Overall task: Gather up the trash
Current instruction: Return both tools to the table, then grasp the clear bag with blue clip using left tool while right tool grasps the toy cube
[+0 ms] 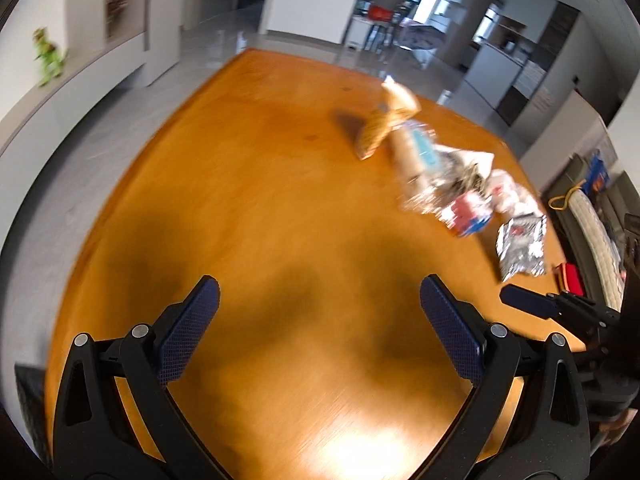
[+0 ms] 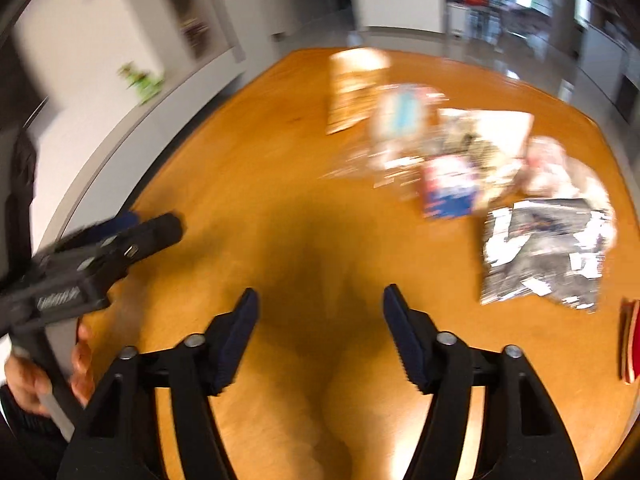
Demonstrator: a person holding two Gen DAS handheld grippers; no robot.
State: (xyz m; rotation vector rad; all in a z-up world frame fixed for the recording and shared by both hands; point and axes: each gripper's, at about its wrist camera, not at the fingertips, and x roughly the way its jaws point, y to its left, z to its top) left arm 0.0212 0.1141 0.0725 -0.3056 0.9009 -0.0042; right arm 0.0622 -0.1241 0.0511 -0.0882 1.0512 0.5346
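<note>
Blurred trash lies in a pile on the far right of the orange wooden table (image 1: 240,200): an orange snack bag (image 1: 380,128) (image 2: 352,88), a clear wrapper with a pale blue label (image 1: 420,148), a red and blue packet (image 1: 468,212) (image 2: 448,188), a white crumpled bag (image 2: 560,168) and a silver foil wrapper (image 1: 522,248) (image 2: 548,252). My left gripper (image 1: 320,284) hangs open over bare wood, well short of the pile. My right gripper (image 2: 321,292) is open too, empty, with the foil wrapper ahead to its right.
A red flat object (image 2: 630,344) lies at the table's right edge. A green toy (image 1: 48,56) stands on a grey ledge along the left wall. A hand (image 2: 28,376) holds the left gripper's handle. Tiled floor lies beyond the table's far edge.
</note>
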